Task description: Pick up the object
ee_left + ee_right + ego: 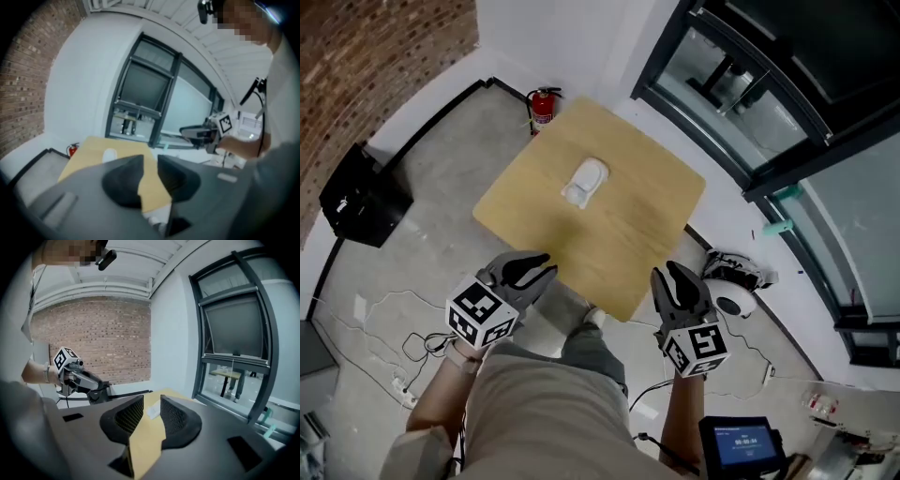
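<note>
A small white object (586,181) lies on the square wooden table (656,169), near its middle. Both grippers hover at the table's near edge, well short of the object. My left gripper (548,264) is off the near left corner, jaws parted with nothing between them. My right gripper (666,272) is at the near right corner, jaws close together and empty. In the left gripper view the object (109,154) shows far off, left of the left gripper's (150,159) jaws. In the right gripper view the object (152,411) shows in the narrow gap of the right gripper's (151,399) jaws, far beyond them.
A red fire extinguisher (543,108) stands by the wall behind the table. A black box (361,197) sits on the floor at left. A white round device (736,302) and cables lie on the floor at right. Glass windows (769,84) run along the right.
</note>
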A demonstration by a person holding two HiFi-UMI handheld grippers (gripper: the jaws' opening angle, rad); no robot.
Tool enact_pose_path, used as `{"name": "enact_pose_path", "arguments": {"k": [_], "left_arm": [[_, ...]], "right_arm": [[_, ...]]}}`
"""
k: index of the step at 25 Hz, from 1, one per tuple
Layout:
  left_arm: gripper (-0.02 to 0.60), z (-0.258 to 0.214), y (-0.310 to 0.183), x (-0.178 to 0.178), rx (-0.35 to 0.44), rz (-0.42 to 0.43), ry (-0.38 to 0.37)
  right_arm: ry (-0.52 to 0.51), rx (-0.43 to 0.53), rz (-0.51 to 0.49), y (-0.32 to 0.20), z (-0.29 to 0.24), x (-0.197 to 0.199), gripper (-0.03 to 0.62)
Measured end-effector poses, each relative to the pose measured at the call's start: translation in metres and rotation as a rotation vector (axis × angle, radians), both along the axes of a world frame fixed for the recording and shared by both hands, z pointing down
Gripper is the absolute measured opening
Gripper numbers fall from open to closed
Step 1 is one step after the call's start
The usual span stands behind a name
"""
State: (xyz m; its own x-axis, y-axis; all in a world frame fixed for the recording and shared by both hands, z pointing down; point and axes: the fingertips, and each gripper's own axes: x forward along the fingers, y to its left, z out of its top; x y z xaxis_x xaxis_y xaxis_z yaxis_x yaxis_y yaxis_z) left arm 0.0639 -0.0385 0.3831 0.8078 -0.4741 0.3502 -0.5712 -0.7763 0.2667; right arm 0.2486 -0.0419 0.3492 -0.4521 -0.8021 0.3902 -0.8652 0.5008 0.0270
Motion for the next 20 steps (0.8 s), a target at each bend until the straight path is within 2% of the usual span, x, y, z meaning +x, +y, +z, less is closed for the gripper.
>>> {"name": "enact_pose_path", "arguments": {"k": [3, 6, 9, 11, 13, 15, 17, 20], "left_arm": [[0.077, -0.003, -0.036, 0.033, -0.022, -0.136, 0.008], [0.091, 0.004, -0.065, 0.06, -0.053, -0.204, 0.011], [0.097, 0.021, -0.079, 0.055, -0.09, -0.254, 0.024], [0.097, 0.035, -0.098, 0.045, -0.11, -0.305, 0.063], [0.097, 0.054, -0.119, 0.04, -0.139, -0.371, 0.118], [0.097, 0.074, -0.14, 0.034, -0.171, -0.443, 0.171], [0.114, 0.097, -0.156, 0.027, -0.205, -0.497, 0.195], [0.13, 0.134, -0.169, 0.014, -0.259, -0.553, 0.214]], "right_arm": [[0.025, -0.039, -0.144, -0.052, 0.006, 0.026, 0.108], [0.111, -0.047, -0.31, -0.095, 0.013, 0.034, 0.132], [0.224, -0.057, -0.472, -0.122, 0.029, 0.011, 0.194], [0.31, -0.069, -0.587, -0.141, 0.044, -0.01, 0.234], [0.443, -0.068, -0.713, -0.163, 0.065, -0.029, 0.258], [0.638, -0.043, -0.864, -0.185, 0.093, -0.046, 0.267], [0.84, 0.002, -1.03, -0.206, 0.126, -0.065, 0.278], [1.037, 0.029, -1.237, -0.226, 0.178, -0.093, 0.318]]}}
